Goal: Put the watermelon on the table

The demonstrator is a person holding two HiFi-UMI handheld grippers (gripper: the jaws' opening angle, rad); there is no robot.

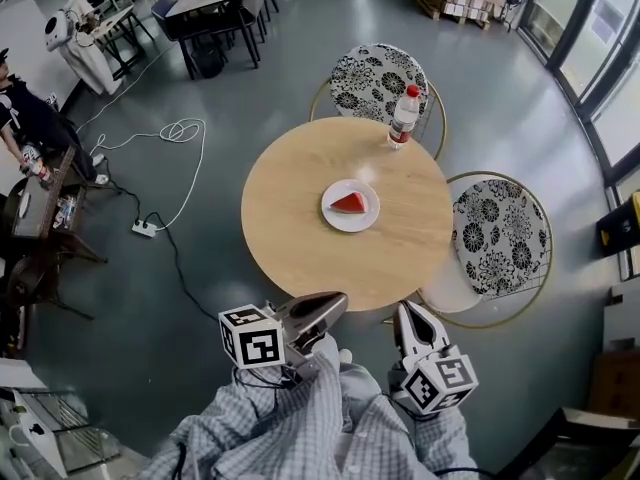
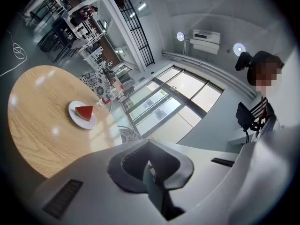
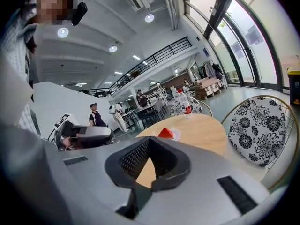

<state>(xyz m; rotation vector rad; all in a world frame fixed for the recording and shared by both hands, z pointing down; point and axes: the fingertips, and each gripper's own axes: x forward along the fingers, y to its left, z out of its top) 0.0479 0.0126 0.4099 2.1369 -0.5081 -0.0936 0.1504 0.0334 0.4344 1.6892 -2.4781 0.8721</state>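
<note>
No legible text or numbers. Bottle (image 1: pixel 404 115) label red, print too small. Cubes on left tongs (image 1: pixel 338 304) and right tongs (image 1: pixel 406 312): black-and-white square markers only.

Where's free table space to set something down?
Bare wood: the whole left half of the table, left of the plate holding the watermelon, plus the near strip below the plate. Tightest between plate and bottle at the far right rim.

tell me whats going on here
A person holds a tool in each hand. The left tool and right tool are both shut and empty, near the body, by the round table's near edge. The watermelon slice lies on a white plate mid-table; a water bottle stands at the far edge.
</note>
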